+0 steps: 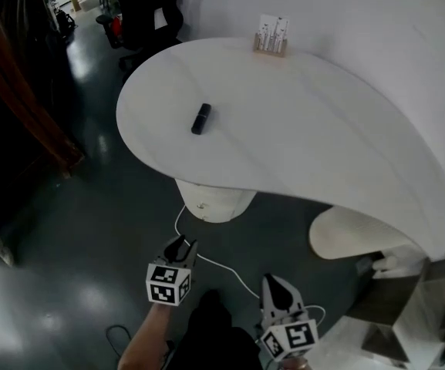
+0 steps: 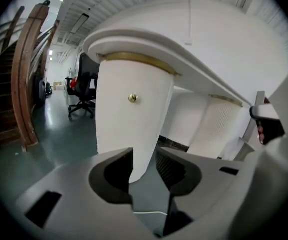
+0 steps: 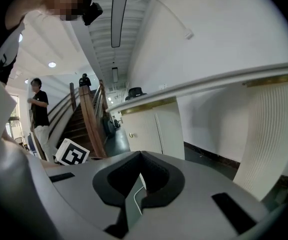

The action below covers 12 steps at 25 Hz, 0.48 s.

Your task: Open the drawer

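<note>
A cream rounded pedestal (image 1: 210, 199) stands under the white curved desk (image 1: 307, 137); its drawer front carries a small brass knob (image 2: 132, 98). In the left gripper view the pedestal fills the middle, just ahead of my left gripper (image 2: 144, 151), whose jaws stand apart with nothing between them. In the head view that gripper (image 1: 182, 247) hangs low over the floor, short of the pedestal. My right gripper (image 1: 274, 281) sits to its right and farther back. Its tips meet, empty (image 3: 141, 154). The pedestal (image 3: 148, 129) and knob (image 3: 131, 135) show farther off in the right gripper view.
A black remote-like bar (image 1: 200, 119) and a wooden card holder (image 1: 271, 37) sit on the desk. A white cable (image 1: 222, 267) runs across the dark floor. A ribbed second pedestal (image 1: 353, 233) stands right. Office chair (image 2: 84, 91), wooden staircase (image 2: 24, 84), a standing person (image 3: 38, 114).
</note>
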Each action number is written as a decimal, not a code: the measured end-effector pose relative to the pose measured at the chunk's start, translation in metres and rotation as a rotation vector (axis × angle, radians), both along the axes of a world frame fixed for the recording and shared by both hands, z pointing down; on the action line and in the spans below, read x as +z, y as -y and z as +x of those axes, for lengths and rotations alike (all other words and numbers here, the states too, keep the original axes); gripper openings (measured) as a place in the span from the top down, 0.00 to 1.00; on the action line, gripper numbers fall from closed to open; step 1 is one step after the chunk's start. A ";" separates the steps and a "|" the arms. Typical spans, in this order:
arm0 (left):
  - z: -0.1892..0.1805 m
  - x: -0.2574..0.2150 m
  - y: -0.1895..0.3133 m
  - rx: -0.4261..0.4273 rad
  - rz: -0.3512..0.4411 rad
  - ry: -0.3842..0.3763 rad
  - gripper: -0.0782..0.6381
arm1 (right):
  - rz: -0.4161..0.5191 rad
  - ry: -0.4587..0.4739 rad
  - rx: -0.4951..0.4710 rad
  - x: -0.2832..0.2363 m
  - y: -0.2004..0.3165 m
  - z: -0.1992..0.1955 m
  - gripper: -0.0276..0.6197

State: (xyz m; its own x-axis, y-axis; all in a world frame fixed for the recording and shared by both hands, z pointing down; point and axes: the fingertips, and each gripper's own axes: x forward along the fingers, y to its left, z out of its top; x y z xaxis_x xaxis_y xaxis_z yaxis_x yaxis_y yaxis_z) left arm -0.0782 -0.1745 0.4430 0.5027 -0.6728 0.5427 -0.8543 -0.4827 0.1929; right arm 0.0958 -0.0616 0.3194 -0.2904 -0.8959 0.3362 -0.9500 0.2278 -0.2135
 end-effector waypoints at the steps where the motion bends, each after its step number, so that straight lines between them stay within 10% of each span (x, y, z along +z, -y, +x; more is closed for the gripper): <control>1: 0.002 0.020 0.005 0.001 -0.001 0.002 0.71 | -0.001 -0.003 -0.001 0.018 0.004 0.002 0.95; 12: 0.017 0.198 0.050 -0.007 0.036 0.028 0.67 | 0.032 0.051 0.006 0.190 0.037 0.022 0.95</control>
